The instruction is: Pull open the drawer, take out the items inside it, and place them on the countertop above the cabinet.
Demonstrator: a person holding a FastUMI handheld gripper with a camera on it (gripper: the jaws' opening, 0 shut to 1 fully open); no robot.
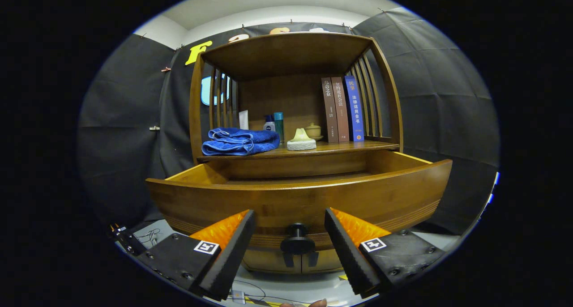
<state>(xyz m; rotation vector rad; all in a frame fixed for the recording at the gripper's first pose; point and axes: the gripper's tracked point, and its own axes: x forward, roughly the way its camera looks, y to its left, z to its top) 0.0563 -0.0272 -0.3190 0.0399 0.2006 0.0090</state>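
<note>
Looking at it now, the drawer (295, 195) is already pulled out under the tabletop (340, 147), with its knob (297, 240) sitting between the claw (290, 235) fingers, which are spread apart and touching nothing. Drawer floor is hidden behind the front panel, so I'd lift the claw over that front edge and look in first before grabbing, staying clear of the blue towel (239, 141) at the tabletop's left end.

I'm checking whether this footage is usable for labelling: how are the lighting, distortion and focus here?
Gripper view: strong fisheye bend, so the open drawer front bows into a curve; even overhead light, with shade under the shelf's top board and inside the drawer; towel and books look sharp; the hand-held gripper fingers are open either side of the knob, also sharp; no glare.
</note>
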